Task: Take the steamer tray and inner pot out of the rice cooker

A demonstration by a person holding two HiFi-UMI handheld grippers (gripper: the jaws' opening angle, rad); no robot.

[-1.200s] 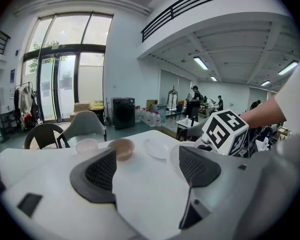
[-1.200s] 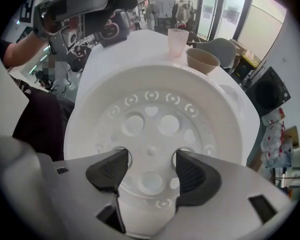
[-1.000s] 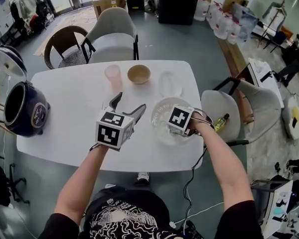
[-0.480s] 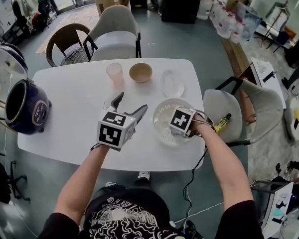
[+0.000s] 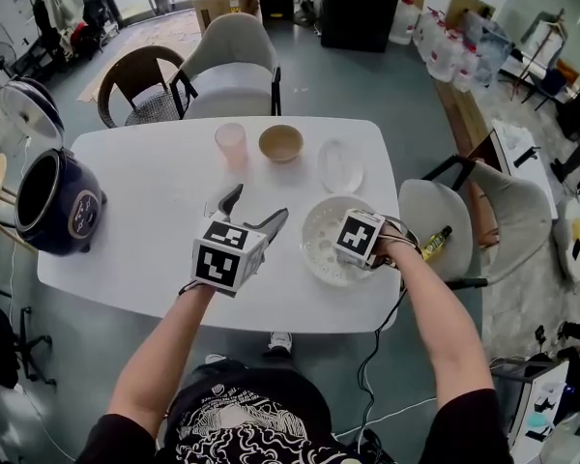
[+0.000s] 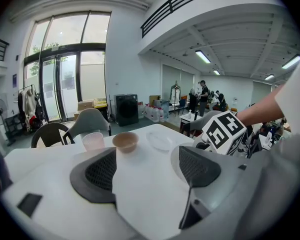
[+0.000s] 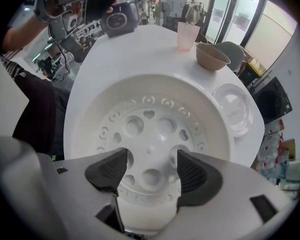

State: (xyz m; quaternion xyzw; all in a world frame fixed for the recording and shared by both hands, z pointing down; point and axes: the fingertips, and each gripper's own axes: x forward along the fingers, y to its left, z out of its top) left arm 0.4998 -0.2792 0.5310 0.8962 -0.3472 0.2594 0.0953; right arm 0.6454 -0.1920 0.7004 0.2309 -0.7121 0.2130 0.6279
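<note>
The white steamer tray (image 5: 318, 232) with its round and heart-shaped holes (image 7: 150, 121) lies flat on the white table (image 5: 145, 249) at the right. My right gripper (image 5: 354, 249) points straight down over the tray's near side. It is open (image 7: 149, 170), and its pads touch nothing. My left gripper (image 5: 257, 206) hovers over the middle of the table, open and empty (image 6: 145, 169). The dark blue rice cooker (image 5: 56, 206) stands at the table's left edge with its lid (image 5: 27, 109) up. Its inside is dark, so I cannot tell whether the inner pot is there.
At the table's far side stand a pink cup (image 5: 231, 143), a tan bowl (image 5: 281, 143) and a clear glass dish (image 5: 340, 166). Chairs stand behind the table (image 5: 230, 71) and at its right (image 5: 445, 220), where a small bottle (image 5: 433, 241) lies.
Only the head camera has shifted slightly. Both grippers and the steamer tray stay where they were.
</note>
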